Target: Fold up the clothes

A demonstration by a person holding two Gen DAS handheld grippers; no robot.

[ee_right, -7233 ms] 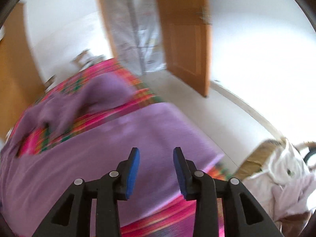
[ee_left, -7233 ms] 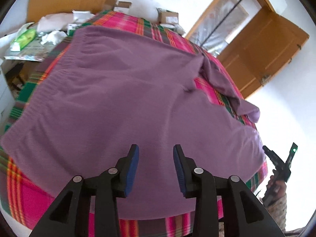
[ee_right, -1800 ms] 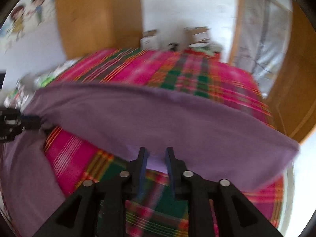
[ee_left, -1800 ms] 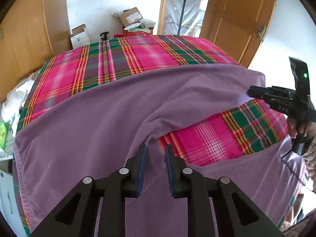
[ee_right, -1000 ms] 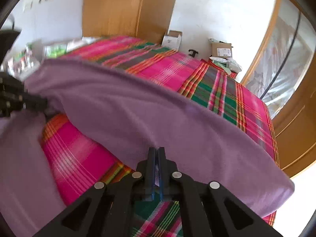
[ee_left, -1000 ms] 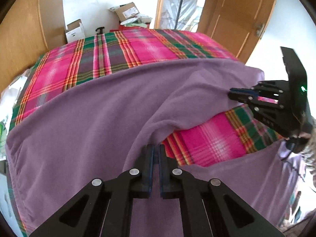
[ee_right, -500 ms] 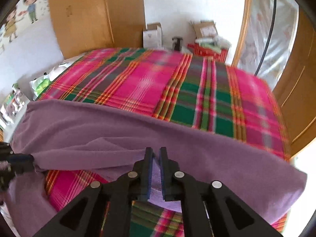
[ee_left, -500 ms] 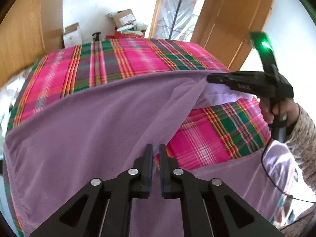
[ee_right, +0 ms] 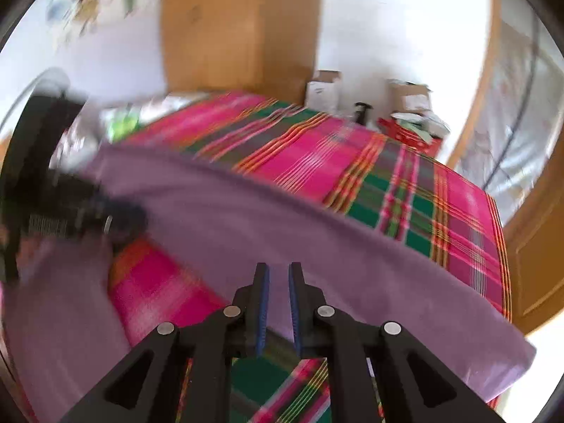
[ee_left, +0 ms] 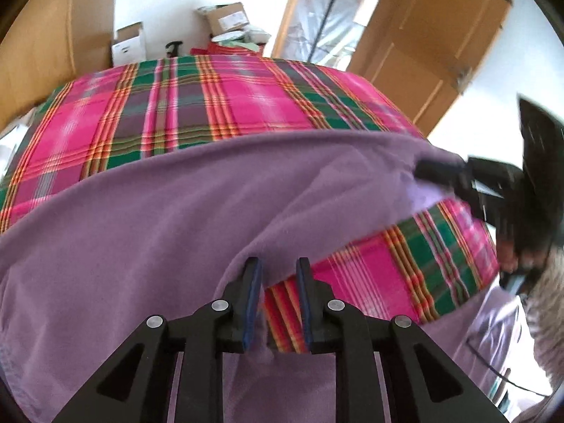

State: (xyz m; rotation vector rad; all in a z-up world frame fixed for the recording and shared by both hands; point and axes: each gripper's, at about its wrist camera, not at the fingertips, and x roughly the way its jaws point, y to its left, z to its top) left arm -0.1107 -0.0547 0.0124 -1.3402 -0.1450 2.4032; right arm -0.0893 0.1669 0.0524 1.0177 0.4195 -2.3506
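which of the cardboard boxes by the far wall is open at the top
The white-fronted box on the left, beside the wooden panel, has its flaps standing up. The brown box right of it sits higher and looks shut.

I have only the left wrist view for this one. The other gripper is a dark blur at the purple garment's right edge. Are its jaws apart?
Observer: Yes. The right wrist view shows the right gripper with a narrow gap. Its jaws are opening, and the purple garment shows between them.
Operator: Where does the cloth end on that side?
Observer: Its far corner appears to hang just past the edge of the plaid bedcover.
Operator: Anything behind the bed that I'm missing?
Observer: A cartoon children picture, blurred, on the white wall.
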